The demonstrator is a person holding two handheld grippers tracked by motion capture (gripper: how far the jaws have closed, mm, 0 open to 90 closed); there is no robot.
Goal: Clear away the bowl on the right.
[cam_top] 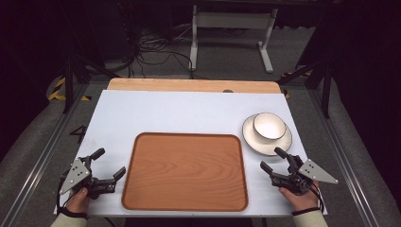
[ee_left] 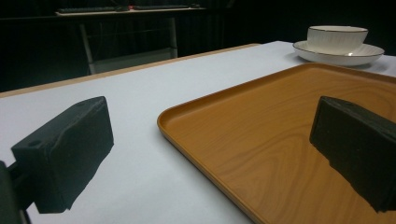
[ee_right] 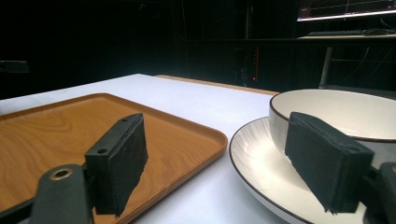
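A brown wooden tray (cam_top: 185, 171) lies in the middle of the white table, with nothing on it. At its right rear a white bowl (cam_top: 269, 126) sits on a white plate (cam_top: 279, 143). My left gripper (cam_top: 109, 163) rests open at the tray's left edge; in the left gripper view one jaw hangs over the tray (ee_left: 280, 135) and the bowl (ee_left: 337, 38) stands far off. My right gripper (cam_top: 273, 160) is open just in front of the plate, holding nothing. In the right gripper view the plate (ee_right: 254, 158) and bowl (ee_right: 327, 112) are close ahead, the tray (ee_right: 70, 135) to their left.
The white table top (cam_top: 179, 111) has a wooden strip (cam_top: 189, 85) along its far edge. Beyond it stand a white desk frame (cam_top: 231, 33) and cables (cam_top: 151, 49) on the floor. Metal rails (cam_top: 40, 151) run along both sides of the table.
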